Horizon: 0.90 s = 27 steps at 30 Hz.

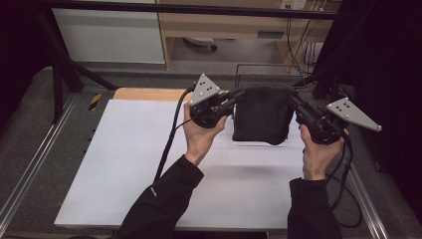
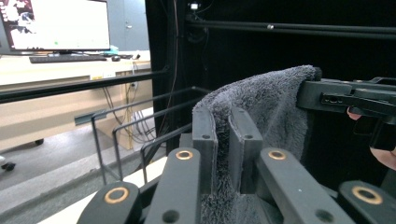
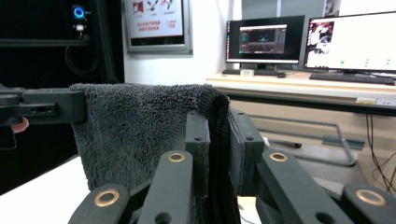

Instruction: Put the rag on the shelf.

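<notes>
High view: I have a dark towel (image 1: pixel 261 117) hanging above the white table (image 1: pixel 124 164).
My left gripper (image 1: pixel 234 99) pinches its 9 o'clock corner, my right gripper (image 1: pixel 294 101) its 3 o'clock corner.

Lit monitors (image 3: pixel 308 39) stand on a long pale desk (image 3: pixel 327 86) beside black curtains (image 2: pixel 261 46) and grey floor (image 1: pixel 30 119).

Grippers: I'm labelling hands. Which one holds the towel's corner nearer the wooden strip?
The left gripper; the right gripper grips the towel's other top corner, away from the wooden strip.

overhead plus two close claw-mounted views
</notes>
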Tool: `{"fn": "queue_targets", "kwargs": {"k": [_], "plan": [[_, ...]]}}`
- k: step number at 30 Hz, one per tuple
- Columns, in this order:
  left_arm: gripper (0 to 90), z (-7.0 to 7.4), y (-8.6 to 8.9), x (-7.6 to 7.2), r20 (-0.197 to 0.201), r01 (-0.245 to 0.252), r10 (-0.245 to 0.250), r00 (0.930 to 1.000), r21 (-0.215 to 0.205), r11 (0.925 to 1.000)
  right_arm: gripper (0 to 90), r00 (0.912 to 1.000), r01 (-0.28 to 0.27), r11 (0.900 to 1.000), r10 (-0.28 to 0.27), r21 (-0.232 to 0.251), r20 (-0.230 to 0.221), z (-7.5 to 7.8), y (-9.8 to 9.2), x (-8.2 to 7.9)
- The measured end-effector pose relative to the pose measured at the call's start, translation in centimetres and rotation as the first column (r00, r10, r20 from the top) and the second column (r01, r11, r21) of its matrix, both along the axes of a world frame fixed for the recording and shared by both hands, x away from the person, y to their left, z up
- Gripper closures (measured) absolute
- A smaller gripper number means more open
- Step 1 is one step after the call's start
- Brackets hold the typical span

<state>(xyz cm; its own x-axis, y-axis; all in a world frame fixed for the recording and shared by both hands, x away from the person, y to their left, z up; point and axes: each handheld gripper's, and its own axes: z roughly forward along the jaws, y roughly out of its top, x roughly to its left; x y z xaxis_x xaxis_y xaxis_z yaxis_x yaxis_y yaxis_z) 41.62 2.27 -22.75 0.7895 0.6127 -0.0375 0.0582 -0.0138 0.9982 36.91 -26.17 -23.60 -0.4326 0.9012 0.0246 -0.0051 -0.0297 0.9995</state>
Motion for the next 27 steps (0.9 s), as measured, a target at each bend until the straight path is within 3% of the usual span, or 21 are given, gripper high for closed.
{"fn": "queue_targets", "kwargs": {"k": [15,27], "plan": [[82.0,3.6,-2.3,1.8,0.033,0.005,-0.004,0.9994,-0.021,0.9998,80.4,0.9967,0.047,0.998,-0.049,0.031,0.065,3.0,-1.8,0.6],[82.0,6.2,-2.6,2.9,0.064,-0.013,0.017,0.9978,-0.056,0.9983,80.5,0.9929,0.047,0.998,-0.052,0.047,0.107,5.6,-2.0,2.1]]}}
